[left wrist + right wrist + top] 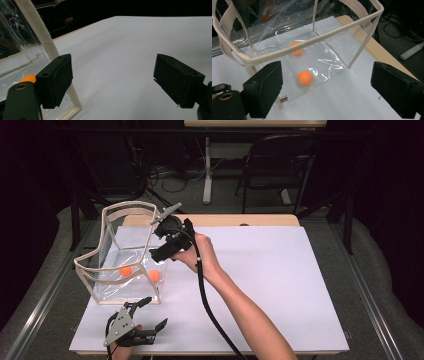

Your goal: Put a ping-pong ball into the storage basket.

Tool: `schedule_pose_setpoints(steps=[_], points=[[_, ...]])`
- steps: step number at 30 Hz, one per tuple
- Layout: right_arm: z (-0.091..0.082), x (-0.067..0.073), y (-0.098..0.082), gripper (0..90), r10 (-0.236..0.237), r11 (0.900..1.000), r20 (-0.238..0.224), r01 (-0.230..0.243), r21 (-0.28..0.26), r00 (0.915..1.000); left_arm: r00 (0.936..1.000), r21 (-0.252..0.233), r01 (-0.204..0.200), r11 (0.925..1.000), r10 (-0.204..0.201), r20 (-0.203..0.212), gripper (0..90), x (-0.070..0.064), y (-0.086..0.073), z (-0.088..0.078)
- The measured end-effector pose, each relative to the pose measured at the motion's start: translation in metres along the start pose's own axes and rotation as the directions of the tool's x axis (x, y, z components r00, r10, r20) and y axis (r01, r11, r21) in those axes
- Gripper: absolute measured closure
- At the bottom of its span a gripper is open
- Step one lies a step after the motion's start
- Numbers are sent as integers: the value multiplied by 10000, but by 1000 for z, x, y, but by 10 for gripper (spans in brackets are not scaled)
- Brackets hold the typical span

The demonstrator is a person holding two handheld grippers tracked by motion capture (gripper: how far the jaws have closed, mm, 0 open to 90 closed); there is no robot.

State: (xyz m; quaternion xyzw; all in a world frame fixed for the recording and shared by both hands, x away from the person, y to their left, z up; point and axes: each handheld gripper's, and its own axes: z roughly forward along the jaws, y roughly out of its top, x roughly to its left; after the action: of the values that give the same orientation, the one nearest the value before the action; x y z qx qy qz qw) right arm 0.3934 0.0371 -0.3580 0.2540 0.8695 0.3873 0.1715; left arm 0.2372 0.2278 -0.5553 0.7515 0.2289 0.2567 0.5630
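A: Black left gripper (150,317) sits spread and empty nearest us, just in front of the clear bag (131,285).

B: Yep, two orange balls (305,77) inside. Our right gripper (156,254), jaws apart, nothing held, hovers at the rim; probably reaching in next.

Bag (329,53): glossy clear plastic, cloth trim. Balls (305,78): smooth, probably plastic. Table cover (280,270): matt paper.
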Motion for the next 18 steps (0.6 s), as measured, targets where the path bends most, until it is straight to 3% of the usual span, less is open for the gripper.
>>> schedule_pose_setpoints(steps=[18], points=[[-22, -8, -41, 94, 97, 9999, 327, -98, 31, 9994, 10000, 13, 30, 10000, -30, 3, 160, -1, 0, 1]])
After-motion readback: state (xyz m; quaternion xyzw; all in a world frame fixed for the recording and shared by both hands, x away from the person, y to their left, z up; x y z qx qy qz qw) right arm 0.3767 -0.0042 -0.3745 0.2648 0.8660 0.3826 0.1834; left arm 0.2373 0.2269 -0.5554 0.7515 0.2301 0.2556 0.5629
